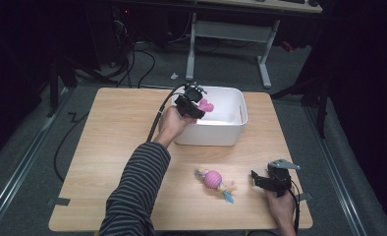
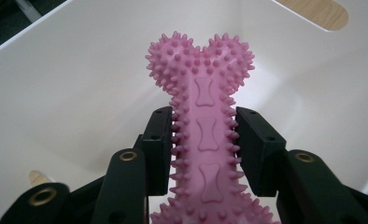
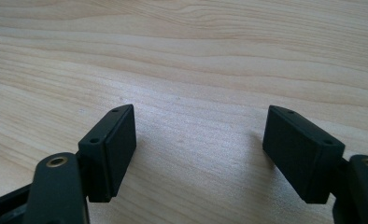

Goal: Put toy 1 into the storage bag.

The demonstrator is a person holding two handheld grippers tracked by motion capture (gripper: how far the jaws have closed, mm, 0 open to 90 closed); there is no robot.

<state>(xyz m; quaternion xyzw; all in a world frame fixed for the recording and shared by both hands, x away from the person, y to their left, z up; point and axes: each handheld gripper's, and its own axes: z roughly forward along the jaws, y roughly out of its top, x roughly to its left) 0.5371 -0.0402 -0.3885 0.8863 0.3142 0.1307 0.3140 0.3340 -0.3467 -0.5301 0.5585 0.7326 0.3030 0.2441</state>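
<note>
Unlabelled pink spiky bone, bone-shaped embossing, white bin

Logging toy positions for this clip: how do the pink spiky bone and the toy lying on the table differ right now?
The pink bone is clamped between the left gripper pads over the white bin; the ball toy lies free on the table, beside the open right gripper. The bone is all pink and studded with spikes; the ball toy has a pink middle with yellow and blue ends. Both are small pink toys.

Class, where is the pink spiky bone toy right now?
The pink bone toy is clamped in the left claw, held over the white bin's left end.
</note>
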